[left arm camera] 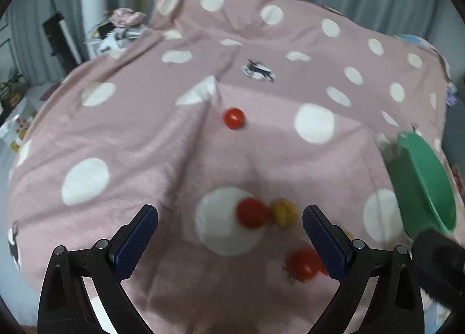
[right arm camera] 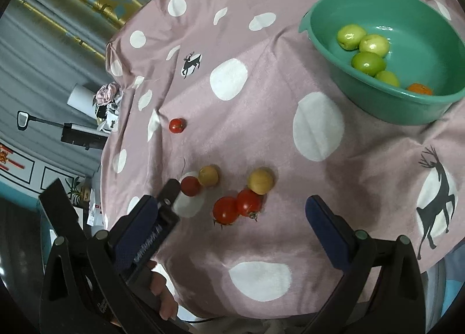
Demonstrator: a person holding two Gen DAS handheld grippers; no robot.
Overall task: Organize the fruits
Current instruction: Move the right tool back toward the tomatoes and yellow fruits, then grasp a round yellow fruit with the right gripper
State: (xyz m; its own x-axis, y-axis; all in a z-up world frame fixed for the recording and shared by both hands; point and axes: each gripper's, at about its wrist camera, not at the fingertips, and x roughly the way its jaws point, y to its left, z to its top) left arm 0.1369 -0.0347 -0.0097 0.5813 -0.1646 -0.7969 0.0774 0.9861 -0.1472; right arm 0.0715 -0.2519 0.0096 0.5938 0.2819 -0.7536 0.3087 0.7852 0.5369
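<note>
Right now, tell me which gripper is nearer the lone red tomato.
Left. The left gripper points toward the lone red tomato; the right gripper hangs farther back.

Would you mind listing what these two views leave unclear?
- Green basin: in the left wrist view, its contents are hidden by its tilted wall and blur.
- Orange fruit: right wrist view, half hidden behind the basin's near rim.
- Tomato: left wrist view, blurred, partly behind the left gripper finger.

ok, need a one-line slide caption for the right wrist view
Open right gripper above tomatoes and yellow fruits on a polka-dot cloth; green bowl already holds green fruits.
</note>
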